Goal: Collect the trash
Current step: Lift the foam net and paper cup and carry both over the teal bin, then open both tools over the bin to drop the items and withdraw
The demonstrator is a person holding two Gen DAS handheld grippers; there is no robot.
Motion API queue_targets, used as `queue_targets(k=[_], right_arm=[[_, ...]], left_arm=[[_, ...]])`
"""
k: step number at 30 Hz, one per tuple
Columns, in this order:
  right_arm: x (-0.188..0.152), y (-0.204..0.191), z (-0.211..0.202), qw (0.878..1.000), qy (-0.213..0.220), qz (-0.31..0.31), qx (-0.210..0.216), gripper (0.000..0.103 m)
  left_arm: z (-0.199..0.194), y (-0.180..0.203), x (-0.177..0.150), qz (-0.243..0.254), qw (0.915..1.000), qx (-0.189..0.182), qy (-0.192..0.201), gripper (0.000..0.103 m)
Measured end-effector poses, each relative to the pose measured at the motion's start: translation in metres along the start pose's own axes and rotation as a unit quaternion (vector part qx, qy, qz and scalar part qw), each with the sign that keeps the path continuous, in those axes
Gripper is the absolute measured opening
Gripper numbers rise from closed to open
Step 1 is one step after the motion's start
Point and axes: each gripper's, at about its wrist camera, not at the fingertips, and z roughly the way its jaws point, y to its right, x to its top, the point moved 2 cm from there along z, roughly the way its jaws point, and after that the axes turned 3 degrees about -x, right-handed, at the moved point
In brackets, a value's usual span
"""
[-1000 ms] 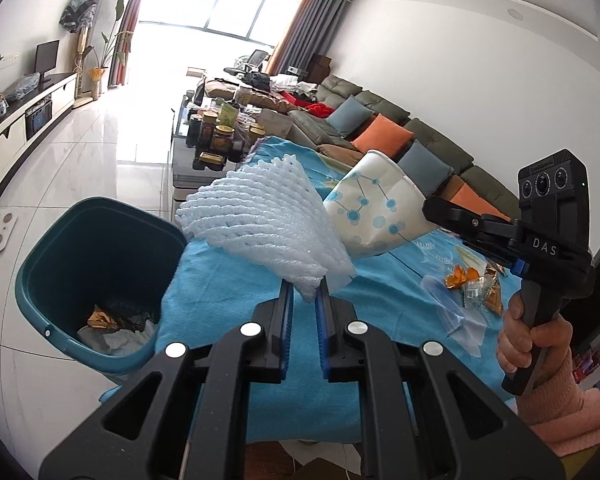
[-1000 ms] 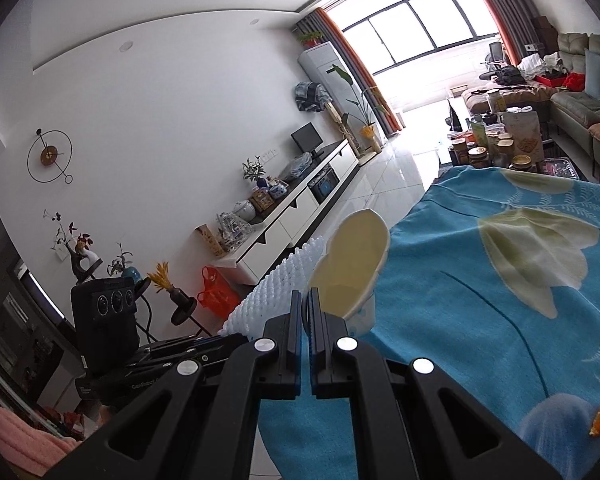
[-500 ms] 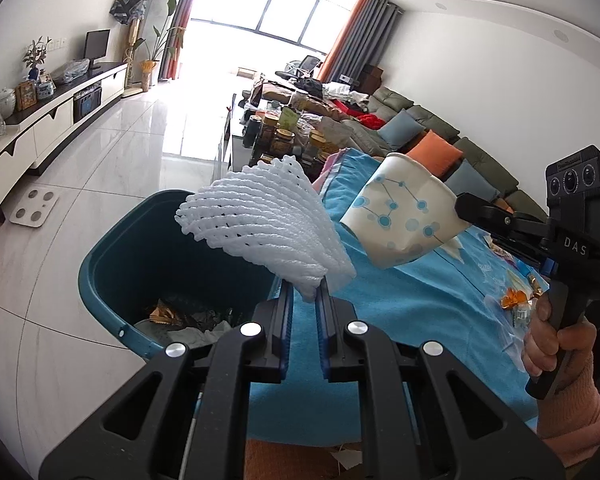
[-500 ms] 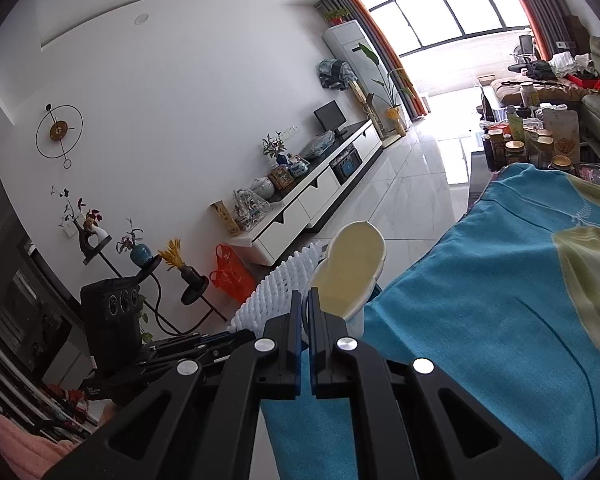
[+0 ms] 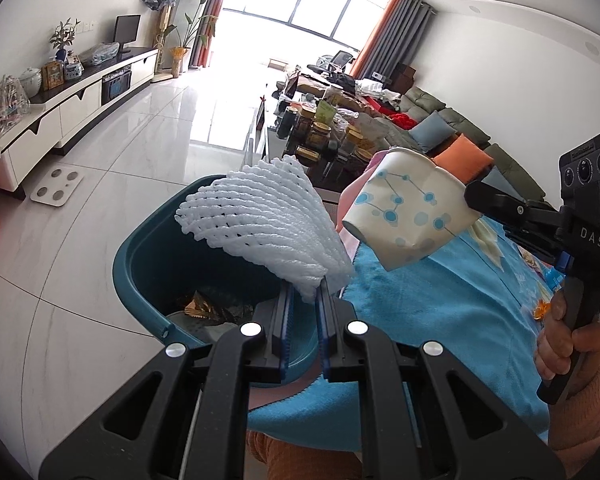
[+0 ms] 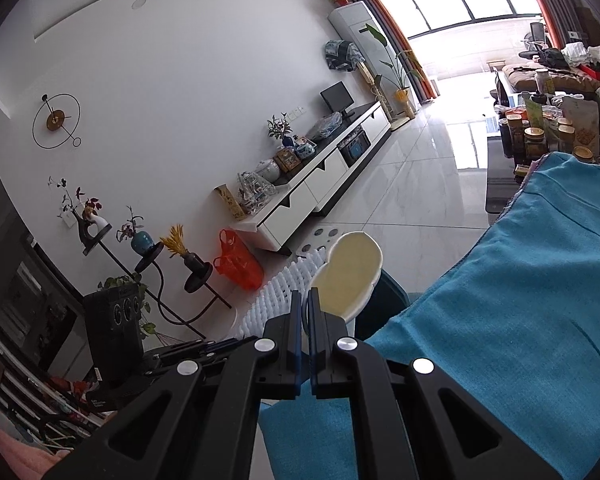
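Both grippers had swung off the blue tablecloth (image 5: pixel 440 312) since a second before: the left gripper (image 5: pixel 303 300), clamped on white foam fruit netting (image 5: pixel 260 224), now hung over the teal trash bin (image 5: pixel 140 256). Beside it, the right gripper (image 6: pixel 305 312) pinched a crushed paper cup (image 5: pixel 408 220). Jars (image 5: pixel 320 132) crowded a coffee table beyond.
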Motion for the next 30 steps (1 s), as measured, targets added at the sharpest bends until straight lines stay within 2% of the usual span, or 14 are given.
queue_targets(k=[18, 24, 28, 30], right_arm=[[-0.005, -0.009, 0.058, 0.998, -0.062, -0.005, -0.023, 0.002], [-0.007, -0.013, 0.069, 0.997, -0.075, -0.002, -0.026, 0.006], [-0.007, -0.008, 0.065, 0.997, -0.073, 0.007, -0.026, 0.007], [-0.007, -0.004, 0.060, 0.997, -0.069, 0.010, -0.028, 0.007]], left_arm=[[0.031, -0.030, -0.003, -0.020, 0.9989, 0.031, -0.031, 0.012], [0.051, -0.033, 0.001, -0.028, 0.9984, 0.031, -0.039, 0.013], [0.064, -0.037, 0.001, -0.039, 0.9977, 0.029, -0.047, 0.023], [0.069, -0.036, 0.000, -0.042, 0.9976, 0.029, -0.047, 0.024]])
